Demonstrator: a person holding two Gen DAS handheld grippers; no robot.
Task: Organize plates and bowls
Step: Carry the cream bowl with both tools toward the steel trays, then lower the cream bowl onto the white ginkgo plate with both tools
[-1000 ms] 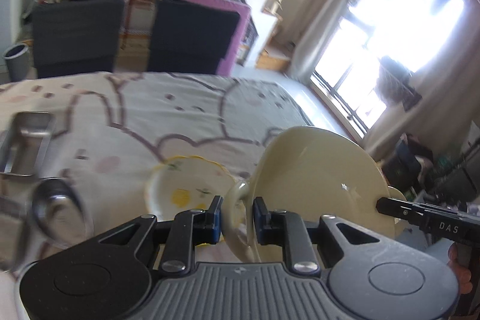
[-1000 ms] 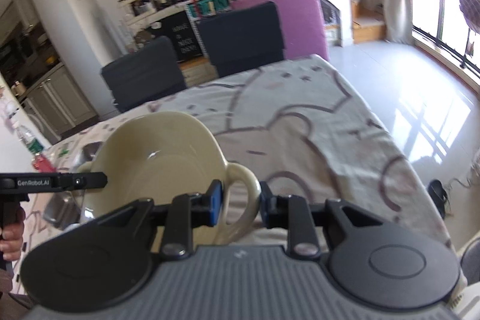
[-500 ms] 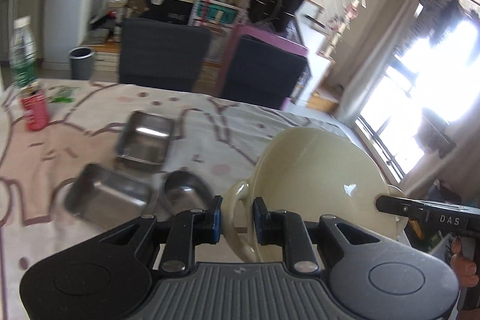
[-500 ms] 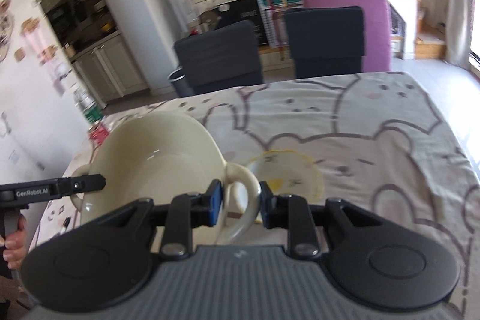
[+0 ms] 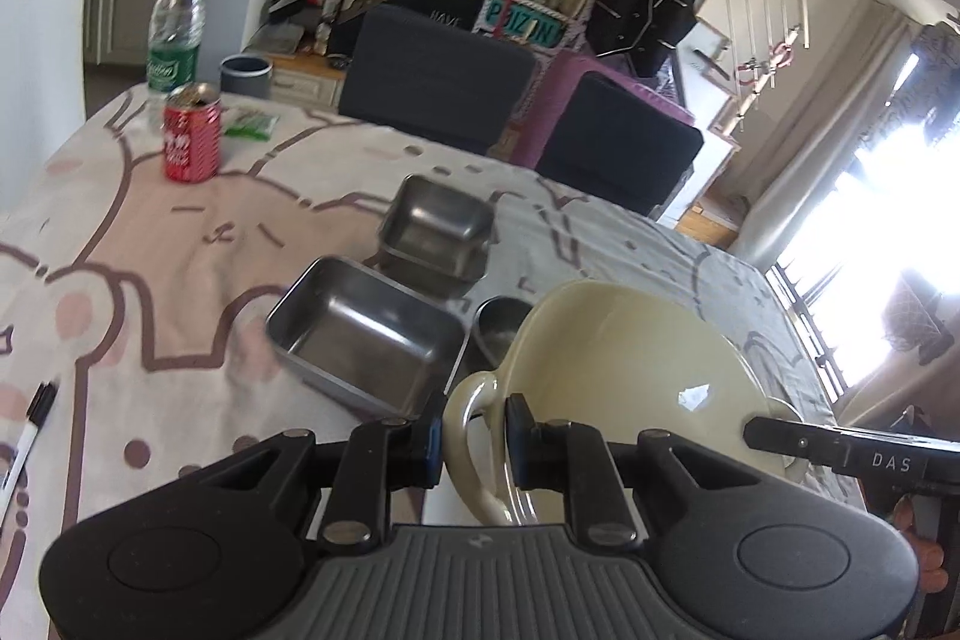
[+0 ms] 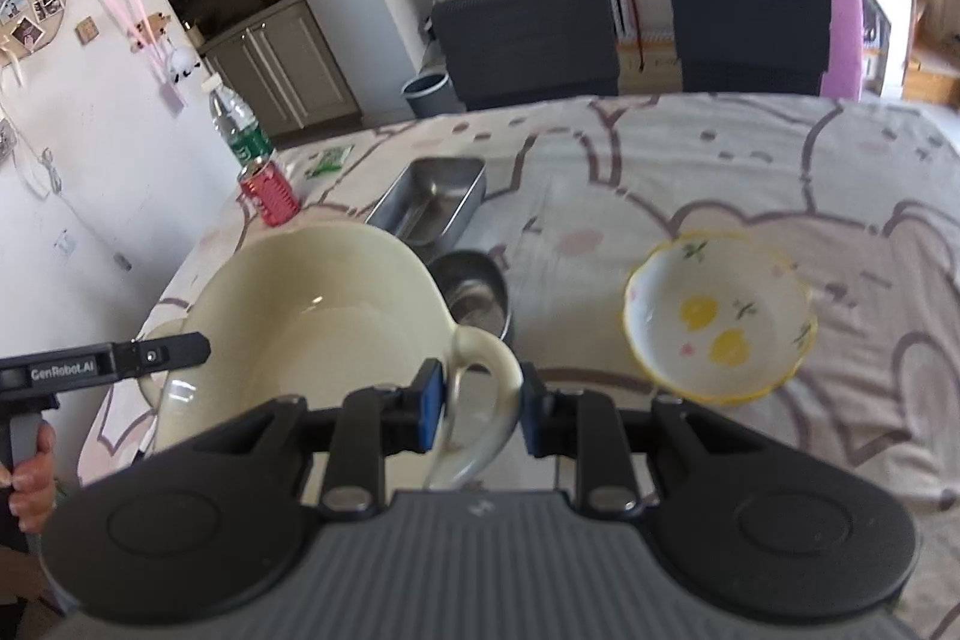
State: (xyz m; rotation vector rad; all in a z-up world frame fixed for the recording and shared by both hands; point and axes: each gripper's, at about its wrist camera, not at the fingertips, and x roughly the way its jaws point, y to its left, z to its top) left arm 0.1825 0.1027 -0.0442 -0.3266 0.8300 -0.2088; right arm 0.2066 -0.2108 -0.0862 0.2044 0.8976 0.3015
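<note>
A large cream bowl (image 5: 630,364) with two loop handles is held above the table. My left gripper (image 5: 474,439) is shut on one handle. My right gripper (image 6: 480,403) is shut on the other handle (image 6: 480,388), and the bowl (image 6: 312,316) fills the left of that view. A white bowl with a yellow rim and lemon print (image 6: 720,316) sits on the table to the right. A small round steel bowl (image 6: 474,292) stands just beyond the cream bowl; it also shows in the left wrist view (image 5: 501,325).
Two rectangular steel trays (image 5: 366,334) (image 5: 435,226) stand on the bear-print tablecloth (image 6: 840,172). A red can (image 5: 191,133), a water bottle (image 5: 175,31) and a green packet (image 5: 249,122) are at the far left. A marker (image 5: 33,415) lies near the left edge. Two dark chairs (image 6: 528,40) stand behind.
Both grippers have swung left with the cream bowl. The steel trays, the can and the bottle have come into view, and the lemon bowl now lies to the right.
</note>
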